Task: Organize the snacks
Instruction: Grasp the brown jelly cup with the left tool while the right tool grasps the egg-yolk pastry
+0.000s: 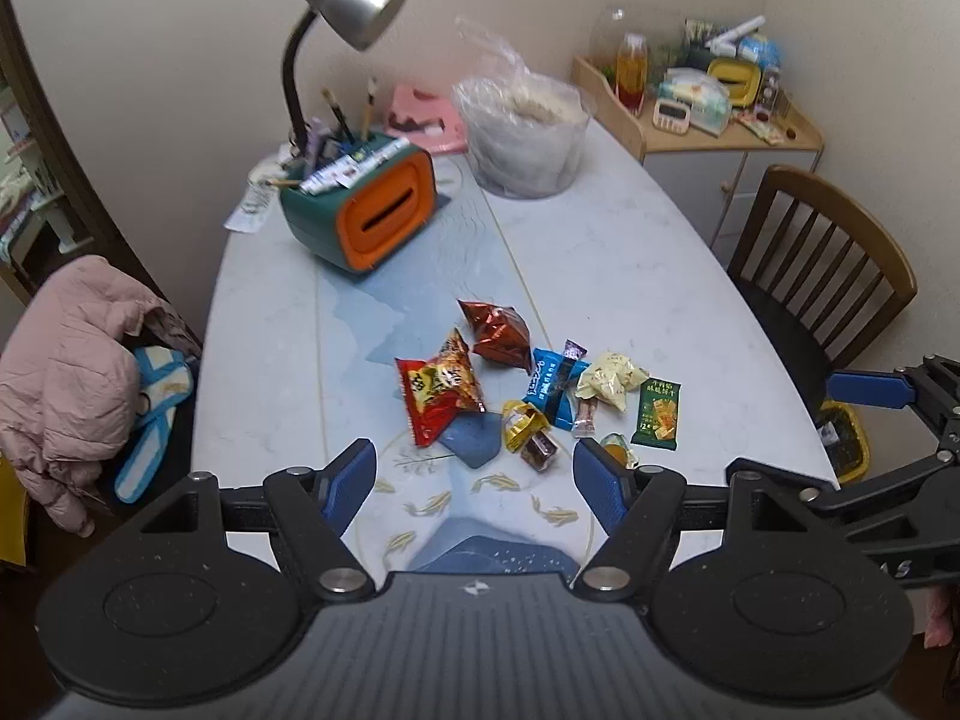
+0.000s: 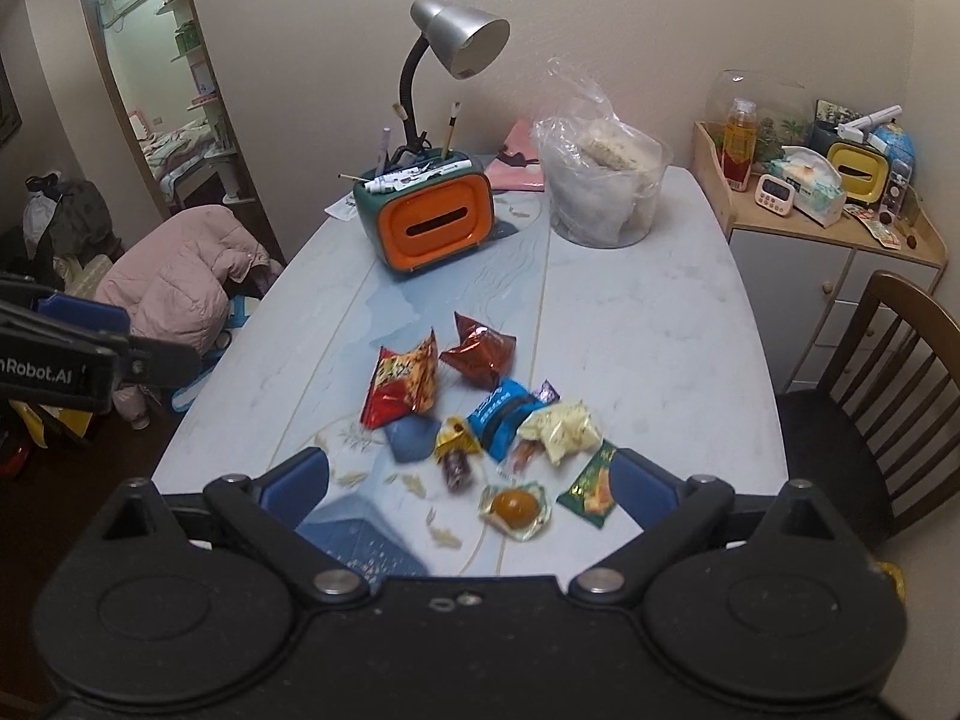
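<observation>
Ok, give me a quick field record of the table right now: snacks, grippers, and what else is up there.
snacks: loose cluster near the table's front middle
largest packs: red chip bag, brown foil bag
smaller packs: blue packet, pale yellow packet, green packet
nearest item: clear-wrapped orange sweet
left gripper: open, nothing between the fingers
right gripper: open, empty
far end of table: orange-fronted organizer, desk lamp, clear plastic bag
</observation>
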Tool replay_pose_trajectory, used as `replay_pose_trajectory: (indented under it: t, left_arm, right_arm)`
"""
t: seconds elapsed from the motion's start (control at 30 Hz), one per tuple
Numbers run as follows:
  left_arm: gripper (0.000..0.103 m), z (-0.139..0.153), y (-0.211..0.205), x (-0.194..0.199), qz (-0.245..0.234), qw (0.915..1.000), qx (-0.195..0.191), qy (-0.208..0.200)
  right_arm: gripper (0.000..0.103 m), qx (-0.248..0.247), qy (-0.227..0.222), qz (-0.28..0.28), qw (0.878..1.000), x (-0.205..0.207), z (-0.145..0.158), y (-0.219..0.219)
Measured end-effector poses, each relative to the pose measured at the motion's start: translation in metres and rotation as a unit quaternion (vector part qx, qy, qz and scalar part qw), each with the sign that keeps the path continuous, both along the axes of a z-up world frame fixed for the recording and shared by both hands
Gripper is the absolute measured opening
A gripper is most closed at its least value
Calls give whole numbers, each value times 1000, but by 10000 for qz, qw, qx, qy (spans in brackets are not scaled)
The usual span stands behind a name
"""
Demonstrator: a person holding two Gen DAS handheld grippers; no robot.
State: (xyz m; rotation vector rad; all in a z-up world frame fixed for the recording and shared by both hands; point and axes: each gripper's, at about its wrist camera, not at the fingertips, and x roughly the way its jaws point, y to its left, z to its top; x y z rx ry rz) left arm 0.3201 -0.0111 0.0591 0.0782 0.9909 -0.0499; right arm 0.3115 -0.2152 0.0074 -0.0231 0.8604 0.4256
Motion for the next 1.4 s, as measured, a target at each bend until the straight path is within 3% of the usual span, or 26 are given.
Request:
replay_pose_trajectory:
  t: [0.37, 0.57, 0.8, 1.3, 1.4]
  left_arm:
    - [72, -107, -19, 81, 308, 9936, -213, 1068]
    - [72, -164, -33, 109, 419, 9863, -326, 1562]
    - [72, -220, -37, 133, 754, 9752, -567, 2001]
    - [71, -274, -33, 154, 1164, 9635, -816, 2267]
    - [65, -281, -32, 155, 1215, 9623, -886, 2267]
  right_arm:
    - [100, -328, 777, 161, 9963, 63, -82, 9]
    - [99, -413, 1159, 222, 9922, 84, -130, 12]
    - [90, -440, 1541, 247, 9868, 103, -173, 15]
    - [77, -613, 1776, 376, 9815, 120, -219, 34]
    - [70, -663, 1783, 411, 9809, 122, -223, 37]
